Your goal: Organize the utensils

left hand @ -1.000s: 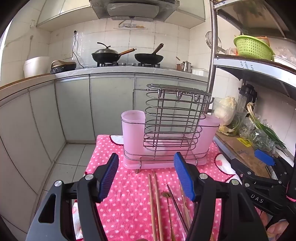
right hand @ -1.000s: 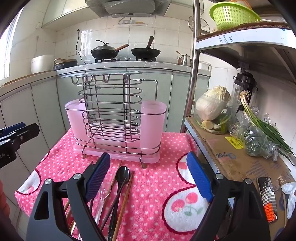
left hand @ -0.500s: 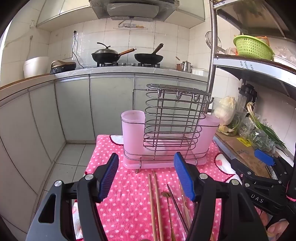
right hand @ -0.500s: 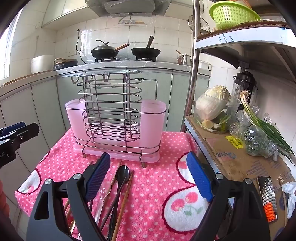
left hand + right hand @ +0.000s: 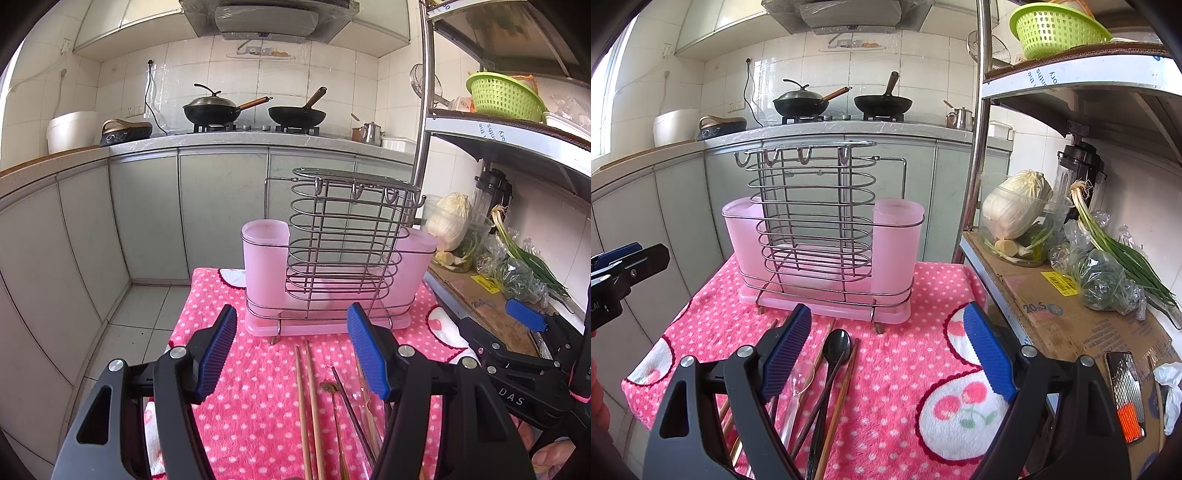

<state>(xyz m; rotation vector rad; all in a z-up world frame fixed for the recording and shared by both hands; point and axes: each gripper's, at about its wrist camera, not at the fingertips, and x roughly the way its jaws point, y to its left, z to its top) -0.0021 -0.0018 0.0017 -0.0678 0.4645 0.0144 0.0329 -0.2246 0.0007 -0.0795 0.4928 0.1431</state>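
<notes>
Kitchen worktop is covered by a pink dotted cloth [image 5: 894,373], with the utensil rack [image 5: 332,273] stood at its far edge. Black spoon [image 5: 836,347] and clear spoon [image 5: 801,376] are seen only from the right wrist; chopsticks [image 5: 308,402] lie before the rack. Left tongs [image 5: 291,354] and right tongs [image 5: 886,354] are held apart, empty.

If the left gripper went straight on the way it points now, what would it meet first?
Probably the utensil holder: its wire rack and pink base sit straight ahead between the open left gripper's fingers. The chopsticks lie lower, on the dotted cloth, likely beneath that line, though depth is unclear.
</notes>
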